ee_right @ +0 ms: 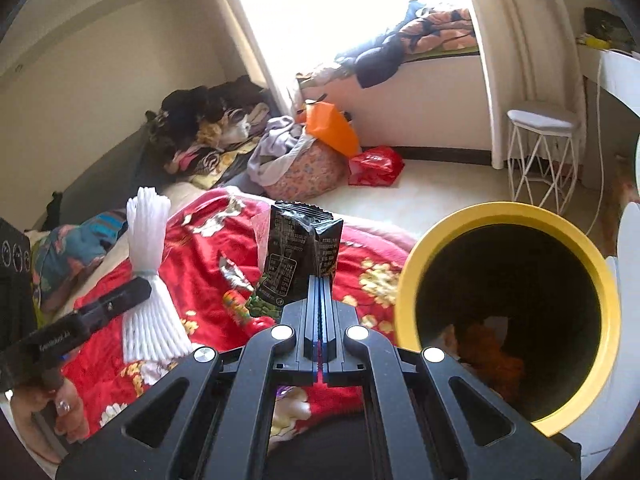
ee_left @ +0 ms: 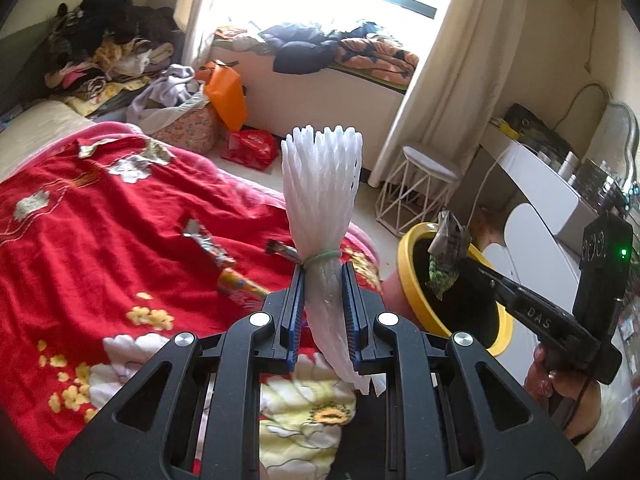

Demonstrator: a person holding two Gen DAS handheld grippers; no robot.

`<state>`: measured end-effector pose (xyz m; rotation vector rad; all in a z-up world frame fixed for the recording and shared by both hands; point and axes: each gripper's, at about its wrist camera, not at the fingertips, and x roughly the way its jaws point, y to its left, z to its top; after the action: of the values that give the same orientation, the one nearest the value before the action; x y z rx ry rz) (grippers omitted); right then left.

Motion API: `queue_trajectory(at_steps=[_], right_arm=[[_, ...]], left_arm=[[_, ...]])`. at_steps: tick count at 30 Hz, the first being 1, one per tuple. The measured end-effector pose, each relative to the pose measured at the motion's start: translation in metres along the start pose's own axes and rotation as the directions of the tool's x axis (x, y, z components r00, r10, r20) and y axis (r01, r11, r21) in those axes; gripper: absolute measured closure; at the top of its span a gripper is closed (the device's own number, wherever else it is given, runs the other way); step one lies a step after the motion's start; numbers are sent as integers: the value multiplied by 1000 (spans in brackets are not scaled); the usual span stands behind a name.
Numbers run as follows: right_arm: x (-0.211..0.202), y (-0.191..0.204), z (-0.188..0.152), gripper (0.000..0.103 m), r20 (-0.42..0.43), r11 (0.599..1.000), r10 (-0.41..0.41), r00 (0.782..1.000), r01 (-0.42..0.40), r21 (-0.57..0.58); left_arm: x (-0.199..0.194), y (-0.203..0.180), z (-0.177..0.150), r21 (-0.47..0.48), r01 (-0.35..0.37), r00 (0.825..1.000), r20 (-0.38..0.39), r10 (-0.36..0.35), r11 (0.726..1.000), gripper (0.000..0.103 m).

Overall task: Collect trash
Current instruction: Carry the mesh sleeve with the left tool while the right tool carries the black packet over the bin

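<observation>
- Two pieces of trash are held up now, one in each gripper, so the step looks like carrying them to the bin.
- On the left, more wrappers (ee_left: 224, 258) lie on the red blanket (ee_left: 100, 240), not yet picked up.
- Next, the left gripper (ee_left: 322, 276) squeezes the white foam net (ee_left: 320, 184) by its tied middle, above the bed.
- Further right, the right gripper (ee_right: 320, 280) has its jaws pressed tight on the dark snack bag (ee_right: 298, 252).
- In the left view that bag hangs at the mouth of the yellow bin (ee_left: 406, 276), which stands beside the bed.
- I think the next move is to let the bag drop in, then bring the foam net over the rim.
</observation>
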<state>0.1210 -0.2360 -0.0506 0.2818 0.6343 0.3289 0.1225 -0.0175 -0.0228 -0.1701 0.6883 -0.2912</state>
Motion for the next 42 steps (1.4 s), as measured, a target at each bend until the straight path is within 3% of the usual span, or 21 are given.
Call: queue_trajectory(at_steps=[15,42], right_arm=[[-24,-55,7,102,61,991,-88,994,81,107],[-34,-135,-3,102,29,939,-278,960,265,217]], left_arm=[[23,-50,5,64,71,997,-23,-70,995,90],[72,-109,-6,136,141,985,-115,-126,981,90]])
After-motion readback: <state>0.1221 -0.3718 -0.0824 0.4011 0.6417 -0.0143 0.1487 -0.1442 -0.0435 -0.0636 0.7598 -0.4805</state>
